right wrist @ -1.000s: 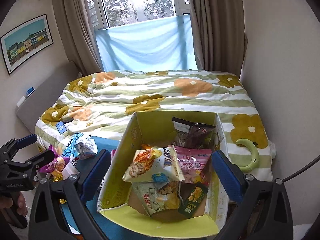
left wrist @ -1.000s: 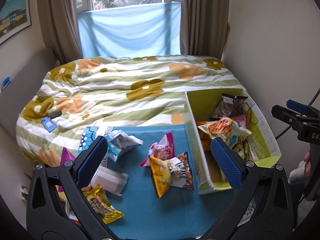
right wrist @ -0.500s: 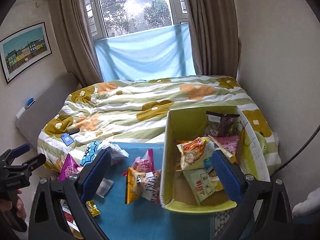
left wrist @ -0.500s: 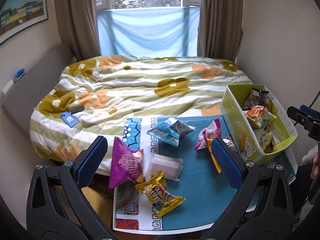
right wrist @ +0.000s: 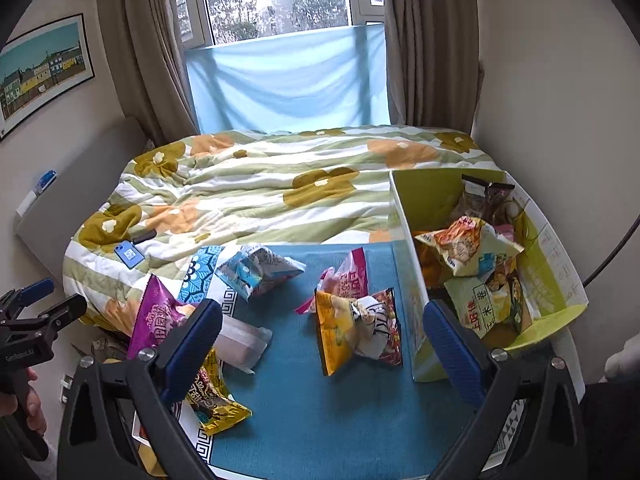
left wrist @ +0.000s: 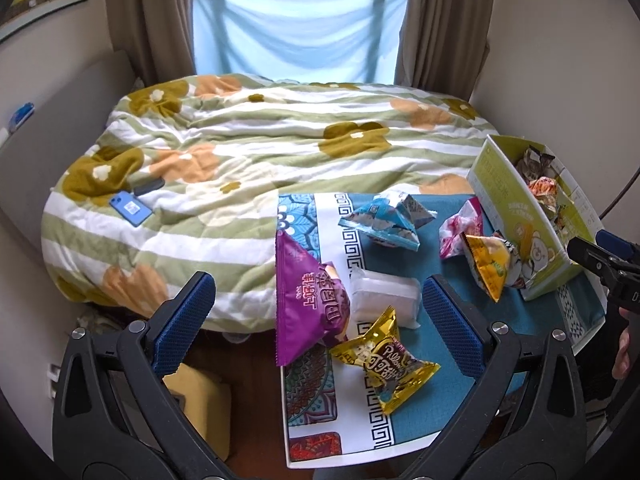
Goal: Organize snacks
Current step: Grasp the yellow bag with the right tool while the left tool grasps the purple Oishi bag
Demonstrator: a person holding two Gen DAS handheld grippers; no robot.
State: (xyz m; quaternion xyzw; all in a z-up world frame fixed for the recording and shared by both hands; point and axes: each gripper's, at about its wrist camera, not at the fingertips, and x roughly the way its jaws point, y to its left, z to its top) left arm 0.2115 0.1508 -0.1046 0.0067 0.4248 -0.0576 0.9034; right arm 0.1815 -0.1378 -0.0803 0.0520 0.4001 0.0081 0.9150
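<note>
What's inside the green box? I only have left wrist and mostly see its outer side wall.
Observer: Right wrist looks down into the green box. An orange-and-white packet lies on top of the pile.
Operator: Anything behind it?
Observer: A dark brown packet stands at the far end of the box.
Operator: Right gripper state? I only see its handle.
Observer: The right gripper is wide open and holds nothing.
</note>
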